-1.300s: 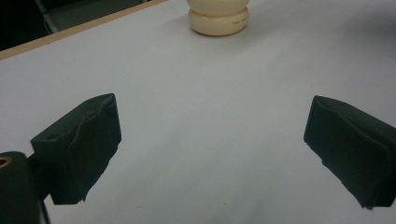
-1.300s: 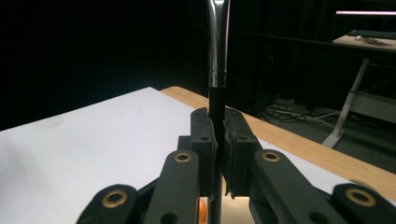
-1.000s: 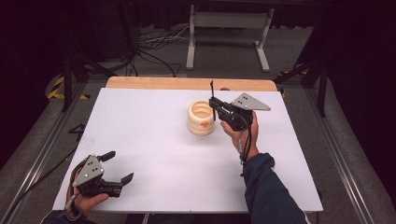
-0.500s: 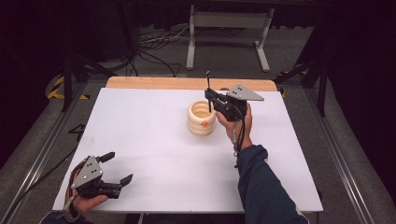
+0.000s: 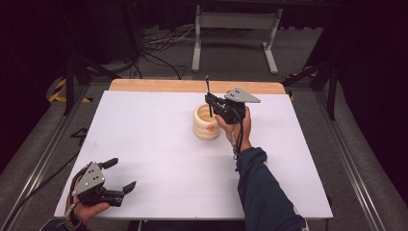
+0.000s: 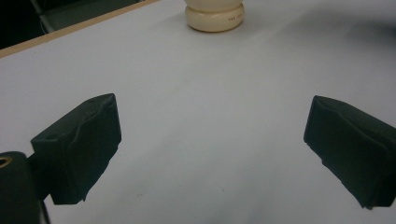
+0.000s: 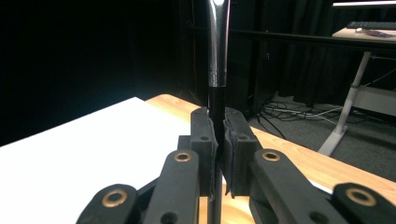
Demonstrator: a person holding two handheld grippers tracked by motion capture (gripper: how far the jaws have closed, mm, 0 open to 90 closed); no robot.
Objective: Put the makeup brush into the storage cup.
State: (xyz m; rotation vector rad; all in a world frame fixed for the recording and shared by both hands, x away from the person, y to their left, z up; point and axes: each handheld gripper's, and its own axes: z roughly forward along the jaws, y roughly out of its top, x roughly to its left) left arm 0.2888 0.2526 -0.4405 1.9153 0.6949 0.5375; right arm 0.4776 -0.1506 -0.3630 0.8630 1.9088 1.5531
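Note:
A cream ribbed holder (image 5: 206,129) with a small orange mark stands on the white table (image 5: 159,144), right of centre toward the back. My right gripper (image 5: 210,102) hangs just right of its rim, shut on a thin upright utensil (image 5: 207,85). In the right gripper view the pads pinch the utensil's black handle (image 7: 215,109), and its shiny metal part rises above my right gripper (image 7: 218,135). The utensil's lower end is at the holder's mouth. My left gripper (image 5: 122,174) rests open at the front left corner. In its own view my left gripper (image 6: 212,140) faces the holder (image 6: 215,16).
A bare wooden strip (image 5: 159,85) runs along the table's far edge. Beyond it a white stand (image 5: 235,29) and loose cables (image 5: 159,48) lie on the floor. Metal rails (image 5: 43,159) flank both sides of the table.
My right hand has carried the utensil left and slightly down, from beside the holder to its rim. The left gripper has stayed put.

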